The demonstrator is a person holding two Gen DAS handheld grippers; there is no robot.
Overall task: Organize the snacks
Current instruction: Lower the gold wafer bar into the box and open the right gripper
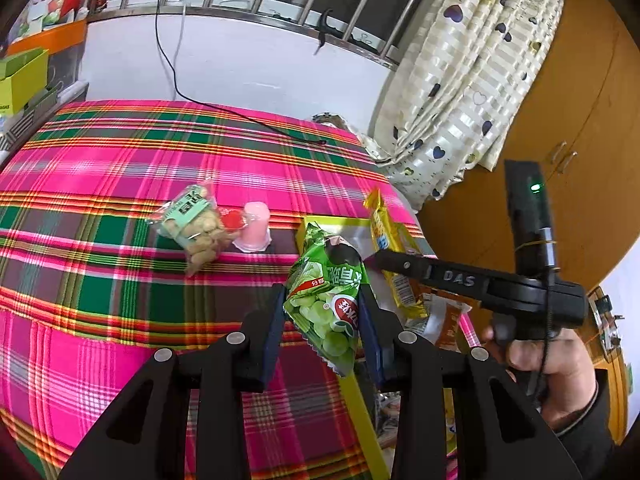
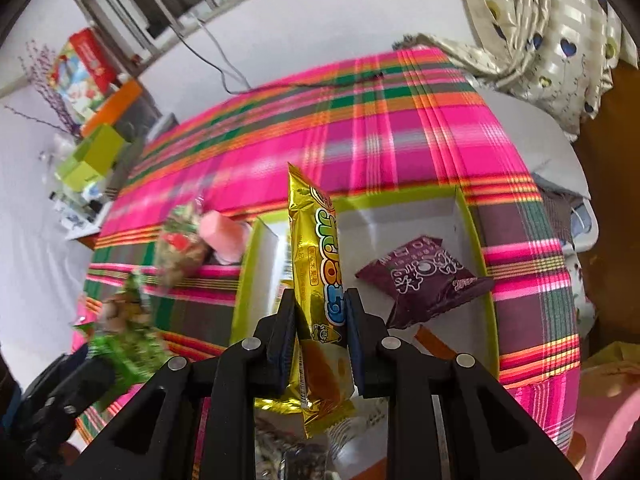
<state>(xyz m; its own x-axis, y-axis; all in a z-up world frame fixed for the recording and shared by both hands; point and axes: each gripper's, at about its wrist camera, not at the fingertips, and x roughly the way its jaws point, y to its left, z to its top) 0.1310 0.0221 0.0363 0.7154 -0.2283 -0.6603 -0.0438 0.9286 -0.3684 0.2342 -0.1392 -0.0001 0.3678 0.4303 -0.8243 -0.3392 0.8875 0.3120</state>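
My left gripper (image 1: 322, 307) is shut on a green snack bag (image 1: 328, 300) and holds it above the near left corner of the yellow-rimmed box (image 1: 304, 229). My right gripper (image 2: 320, 312) is shut on a long gold snack bar (image 2: 318, 280) and holds it over the box (image 2: 472, 220). The gold bar also shows in the left wrist view (image 1: 390, 256). A purple snack packet (image 2: 424, 280) lies inside the box. A peanut bag (image 1: 196, 224) and a pink jelly cup (image 1: 254, 226) lie on the plaid cloth left of the box.
The plaid cloth (image 1: 120, 200) covers the table. A black cable (image 1: 256, 122) lies across its far side. Boxes (image 2: 96, 148) stand off the far left edge. A curtain (image 1: 472, 80) hangs at the right, with a wooden cabinet (image 1: 580, 120) beyond it.
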